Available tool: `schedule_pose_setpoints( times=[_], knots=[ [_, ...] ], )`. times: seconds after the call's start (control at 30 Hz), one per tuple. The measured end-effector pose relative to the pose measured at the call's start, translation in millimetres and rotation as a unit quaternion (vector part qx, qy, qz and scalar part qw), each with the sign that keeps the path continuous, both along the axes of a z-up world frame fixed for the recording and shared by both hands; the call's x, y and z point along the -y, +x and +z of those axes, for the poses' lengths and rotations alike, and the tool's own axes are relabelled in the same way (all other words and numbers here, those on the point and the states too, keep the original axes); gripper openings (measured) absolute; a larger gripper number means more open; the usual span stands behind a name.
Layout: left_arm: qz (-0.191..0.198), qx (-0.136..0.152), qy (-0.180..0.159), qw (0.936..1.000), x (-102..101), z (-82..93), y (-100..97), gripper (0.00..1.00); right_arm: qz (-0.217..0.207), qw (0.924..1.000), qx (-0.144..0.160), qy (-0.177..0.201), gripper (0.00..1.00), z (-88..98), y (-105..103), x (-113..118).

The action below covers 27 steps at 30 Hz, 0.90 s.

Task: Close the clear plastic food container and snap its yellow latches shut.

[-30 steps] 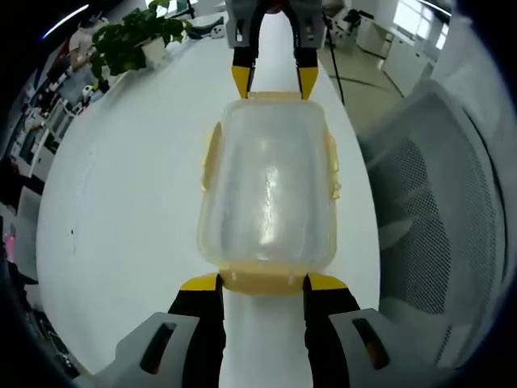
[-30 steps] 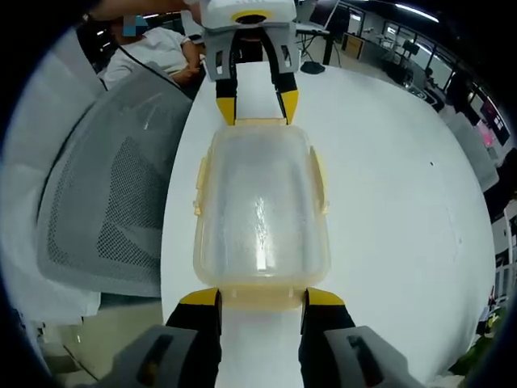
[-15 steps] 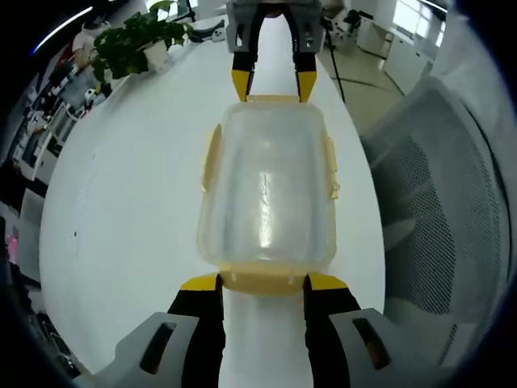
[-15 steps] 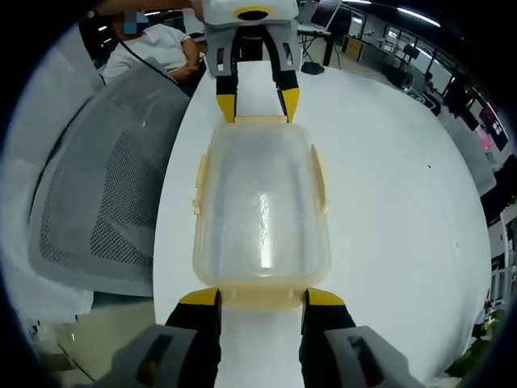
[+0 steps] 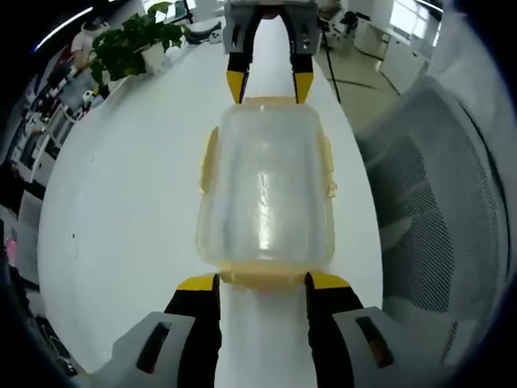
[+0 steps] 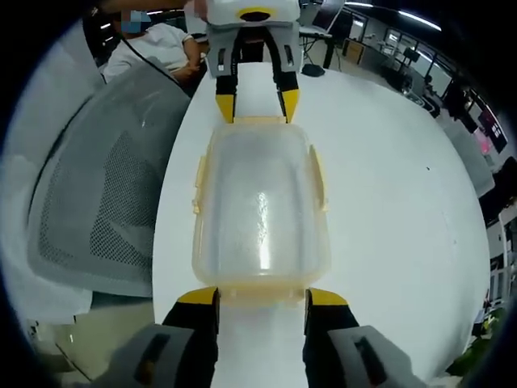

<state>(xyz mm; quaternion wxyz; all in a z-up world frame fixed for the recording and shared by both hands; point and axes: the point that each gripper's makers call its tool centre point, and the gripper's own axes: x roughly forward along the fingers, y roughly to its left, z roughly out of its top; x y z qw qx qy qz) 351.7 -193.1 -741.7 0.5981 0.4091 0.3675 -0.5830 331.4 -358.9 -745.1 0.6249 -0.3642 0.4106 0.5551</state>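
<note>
A clear plastic container (image 5: 265, 190) with its lid on lies lengthwise on the white table (image 5: 121, 202), between the two grippers, which face each other. Yellow latches sit on its long sides (image 5: 208, 158) and at both ends. My left gripper (image 5: 262, 283) is open, its yellow-tipped jaws flanking the near end latch (image 5: 262, 277). The right gripper (image 5: 269, 85) stands open at the far end. In the right gripper view the same container (image 6: 260, 206) runs from my right gripper (image 6: 261, 297), open around its end latch (image 6: 260, 289), to the left gripper (image 6: 252, 105).
A grey mesh office chair (image 5: 436, 210) stands close against the table's long edge, also seen as the chair (image 6: 97, 194) in the right gripper view. A potted plant (image 5: 133, 40) stands at the table's far corner. A seated person (image 6: 157, 48) is behind the chair.
Both views have shifted only slightly. The container and the two open grippers keep the same places relative to each other.
</note>
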Motion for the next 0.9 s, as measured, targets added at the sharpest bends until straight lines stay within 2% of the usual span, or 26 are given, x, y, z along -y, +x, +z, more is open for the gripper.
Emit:
schedule_pose_setpoints(
  times=[0.07, 0.27, 0.4, 0.47, 0.6, 0.63, 0.73, 0.9],
  knots=[
    [0.012, 0.005, -0.006, 0.9999, -1, 1.3, 4.3, 0.57, -0.001, 1.0000, -0.001, -0.002, 0.49, 1.0, 0, 3],
    [0.016, 0.006, -0.008, 0.9998, -3, 4.1, 5.6, 0.54, -0.004, 1.0000, 0.001, -0.001, 0.49, 2.9, -1, 5],
    [0.028, -0.017, -0.016, 0.9993, -1, 7.5, -2.1, 0.49, -0.012, 0.9999, -0.001, 0.002, 0.44, 9.6, -2, 4],
    [0.029, -0.014, -0.015, 0.9994, 0, 10.0, -1.8, 0.48, -0.031, 0.9994, -0.008, 0.013, 0.44, 14.3, -2, 0],
    [0.047, -0.019, -0.019, 0.9985, 1, 13.1, 0.3, 0.48, -0.037, 0.9991, -0.010, 0.019, 0.41, 17.0, -2, -2],
    [0.055, -0.031, -0.024, 0.9977, 3, 13.6, -2.9, 0.48, -0.032, 0.9992, -0.009, 0.020, 0.40, 17.2, -3, -3],
    [0.074, -0.035, -0.014, 0.9965, 0, 13.2, -2.7, 0.47, -0.057, 0.9978, -0.021, 0.028, 0.40, 17.9, -3, -8],
    [0.112, -0.035, -0.017, 0.9930, -2, 16.3, 1.3, 0.46, -0.093, 0.9950, -0.023, 0.029, 0.37, 20.3, 2, -11]
  ],
)
